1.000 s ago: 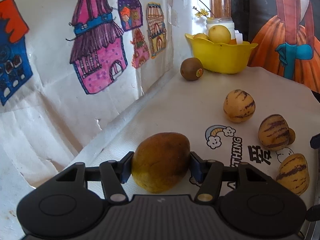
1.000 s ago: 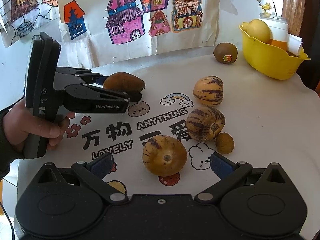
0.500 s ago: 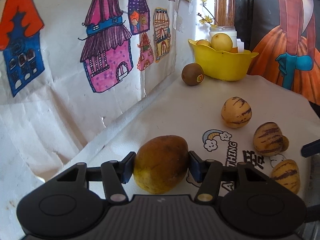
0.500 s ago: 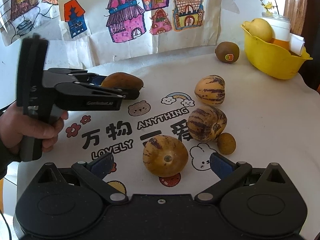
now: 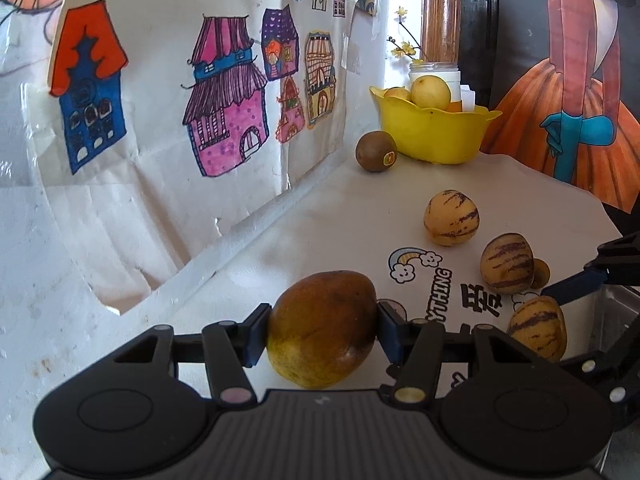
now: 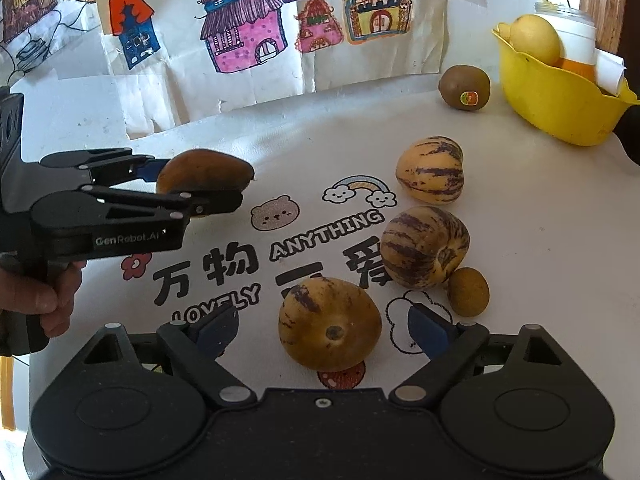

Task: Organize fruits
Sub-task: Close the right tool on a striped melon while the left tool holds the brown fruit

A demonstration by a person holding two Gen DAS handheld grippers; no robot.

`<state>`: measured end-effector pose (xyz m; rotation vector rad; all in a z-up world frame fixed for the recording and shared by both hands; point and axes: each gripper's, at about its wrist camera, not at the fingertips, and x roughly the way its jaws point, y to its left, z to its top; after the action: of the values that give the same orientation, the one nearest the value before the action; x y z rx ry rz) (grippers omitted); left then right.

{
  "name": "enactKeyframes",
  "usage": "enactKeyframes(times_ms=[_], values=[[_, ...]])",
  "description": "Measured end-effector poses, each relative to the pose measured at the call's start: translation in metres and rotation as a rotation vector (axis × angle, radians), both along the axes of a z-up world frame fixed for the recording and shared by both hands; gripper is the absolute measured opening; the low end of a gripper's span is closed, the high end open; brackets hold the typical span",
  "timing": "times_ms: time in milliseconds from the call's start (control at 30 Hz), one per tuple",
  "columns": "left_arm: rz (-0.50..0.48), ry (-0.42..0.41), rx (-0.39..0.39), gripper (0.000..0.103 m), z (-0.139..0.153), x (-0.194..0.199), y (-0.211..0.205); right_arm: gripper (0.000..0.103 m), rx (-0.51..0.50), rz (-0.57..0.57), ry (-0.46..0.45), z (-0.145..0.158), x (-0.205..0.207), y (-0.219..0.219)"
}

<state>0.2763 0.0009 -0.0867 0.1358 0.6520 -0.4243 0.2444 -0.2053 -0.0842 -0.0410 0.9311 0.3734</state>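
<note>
My left gripper (image 5: 322,330) is shut on a brown-yellow mango (image 5: 322,326) and holds it above the table; both also show in the right wrist view, gripper (image 6: 192,188) and mango (image 6: 200,170). My right gripper (image 6: 320,328) is open around the nearest striped melon (image 6: 329,324), its fingers on either side, apart from it. Two more striped melons (image 6: 430,170) (image 6: 424,246), a small brown fruit (image 6: 468,291) and a kiwi (image 6: 464,87) lie on the cloth. A yellow bowl (image 6: 556,92) at the far right holds a yellow fruit (image 6: 534,38).
A printed white tablecloth (image 6: 540,240) covers the table. A wall with house drawings (image 6: 240,32) stands behind. A white jar (image 6: 572,36) stands behind the bowl. A painted figure panel (image 5: 580,100) is at the right in the left wrist view.
My left gripper has lifted the mango off the cloth and moved back to the left. My right gripper has stayed around the near striped melon.
</note>
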Motion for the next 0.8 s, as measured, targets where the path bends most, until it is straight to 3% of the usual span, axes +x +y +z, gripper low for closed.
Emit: enactKeyframes(times_ms=[800], values=[[0.008,0.015,-0.001,0.060,-0.006,0.000,-0.001,0.095,-0.026,-0.022,0.022,-0.011,0.009,0.007]])
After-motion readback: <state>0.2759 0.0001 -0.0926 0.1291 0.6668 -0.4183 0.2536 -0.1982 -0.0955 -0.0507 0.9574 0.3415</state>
